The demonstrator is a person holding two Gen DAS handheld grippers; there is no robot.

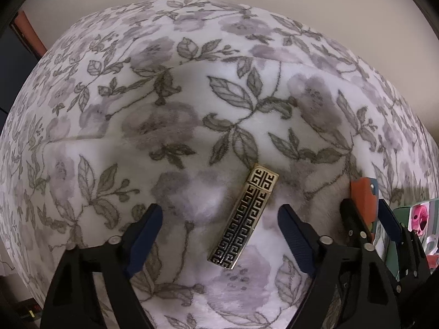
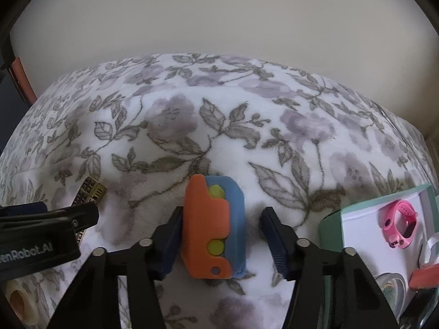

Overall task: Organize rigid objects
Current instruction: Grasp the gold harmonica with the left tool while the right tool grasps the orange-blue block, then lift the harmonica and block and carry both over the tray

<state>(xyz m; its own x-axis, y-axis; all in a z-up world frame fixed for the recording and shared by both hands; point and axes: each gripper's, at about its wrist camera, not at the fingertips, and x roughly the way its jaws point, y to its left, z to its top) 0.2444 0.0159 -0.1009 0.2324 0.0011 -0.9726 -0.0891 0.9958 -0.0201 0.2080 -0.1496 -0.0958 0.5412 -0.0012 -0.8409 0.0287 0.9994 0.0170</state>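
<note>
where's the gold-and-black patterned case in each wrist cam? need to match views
Left wrist: gold-and-black case lies lower centre on the floral blanket, between the open left claw fingers.
Right wrist: only its end shows, far left, behind the left claw.
Shared landmark: orange-and-blue toy.

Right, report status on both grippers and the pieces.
Left gripper open, straddling gold patterned case. Right gripper open around orange-blue block, right pad clear. Green box sits right; path unobstructed.
</note>
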